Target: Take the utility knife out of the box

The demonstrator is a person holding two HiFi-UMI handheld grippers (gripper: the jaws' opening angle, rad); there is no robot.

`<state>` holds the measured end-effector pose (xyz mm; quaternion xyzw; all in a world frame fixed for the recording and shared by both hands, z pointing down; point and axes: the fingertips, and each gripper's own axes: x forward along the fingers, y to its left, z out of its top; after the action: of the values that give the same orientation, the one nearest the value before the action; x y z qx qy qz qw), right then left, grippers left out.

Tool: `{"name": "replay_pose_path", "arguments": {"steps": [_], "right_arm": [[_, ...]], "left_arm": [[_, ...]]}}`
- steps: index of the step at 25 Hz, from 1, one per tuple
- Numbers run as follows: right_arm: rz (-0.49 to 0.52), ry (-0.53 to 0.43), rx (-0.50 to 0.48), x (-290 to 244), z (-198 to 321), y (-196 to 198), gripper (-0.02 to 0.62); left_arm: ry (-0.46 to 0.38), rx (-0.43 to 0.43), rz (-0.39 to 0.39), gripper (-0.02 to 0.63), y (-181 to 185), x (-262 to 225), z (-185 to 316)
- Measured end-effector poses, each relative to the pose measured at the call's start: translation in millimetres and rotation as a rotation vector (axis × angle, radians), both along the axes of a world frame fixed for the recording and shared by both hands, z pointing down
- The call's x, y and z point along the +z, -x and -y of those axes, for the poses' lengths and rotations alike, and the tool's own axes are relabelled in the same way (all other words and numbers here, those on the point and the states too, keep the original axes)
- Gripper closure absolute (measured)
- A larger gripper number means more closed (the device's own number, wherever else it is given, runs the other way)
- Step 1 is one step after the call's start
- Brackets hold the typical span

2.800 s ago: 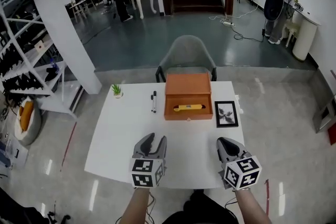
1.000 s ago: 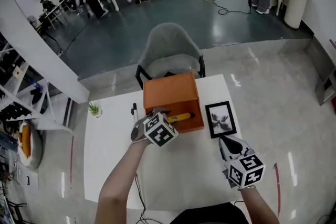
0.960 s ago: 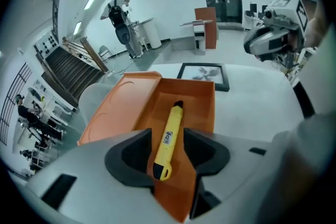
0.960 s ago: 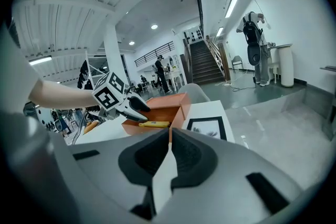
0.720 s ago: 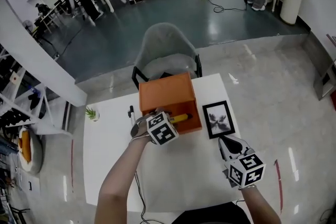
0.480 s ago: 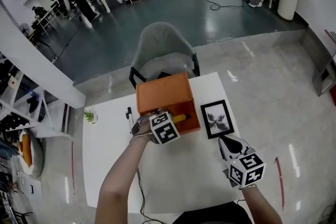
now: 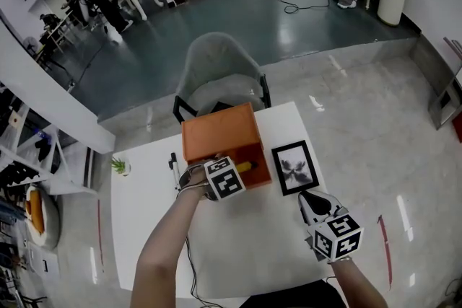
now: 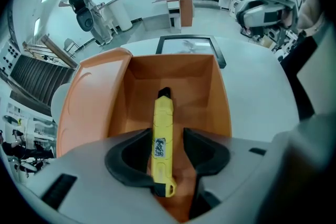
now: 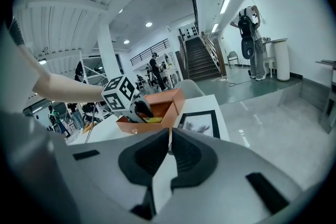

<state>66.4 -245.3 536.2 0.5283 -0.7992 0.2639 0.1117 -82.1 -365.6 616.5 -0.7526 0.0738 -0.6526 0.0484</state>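
An orange box (image 7: 216, 132) stands open at the table's far side, its lid tipped back. In it lies a yellow utility knife (image 7: 244, 166), lengthwise along the box floor (image 8: 185, 86). My left gripper (image 7: 214, 169) reaches into the box and is open. The knife (image 8: 163, 128) sits between its jaws, against the left one, with a gap at the right one. My right gripper (image 7: 309, 200) hovers over the table's near right part, shut on nothing. From the right gripper (image 9: 169, 140) view, the left gripper (image 9: 137, 110) shows inside the box (image 9: 163, 105).
A black-framed picture (image 7: 292, 166) lies flat right of the box. A black pen (image 7: 173, 164) and a small potted plant (image 7: 119, 166) sit to its left. A grey chair (image 7: 216, 72) stands behind the white table (image 7: 245, 249).
My left gripper went from the table's near edge into the box and now straddles the knife. Over the last second it barely moved. The right gripper stayed put.
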Motion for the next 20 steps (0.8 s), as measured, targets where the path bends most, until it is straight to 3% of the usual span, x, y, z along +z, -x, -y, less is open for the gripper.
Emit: {"name": "replay_pose_path", "arguments": {"steps": [6, 9, 20], "right_arm": [[0.007, 0.007, -0.001, 1.8, 0.4, 0.2, 0.595], [0.012, 0.007, 0.001, 3.4, 1.9, 0.3, 0.595], [0.023, 0.01, -0.021, 1.6, 0.6, 9.0, 0.595]], "left_arm": [[0.084, -0.02, -0.004, 0.425, 0.9, 2.9, -1.7], [0.114, -0.032, -0.013, 0.479, 1.0, 4.4, -6.6], [-0.033, -0.044, -0.038, 0.497, 1.9, -2.1, -2.6]]}}
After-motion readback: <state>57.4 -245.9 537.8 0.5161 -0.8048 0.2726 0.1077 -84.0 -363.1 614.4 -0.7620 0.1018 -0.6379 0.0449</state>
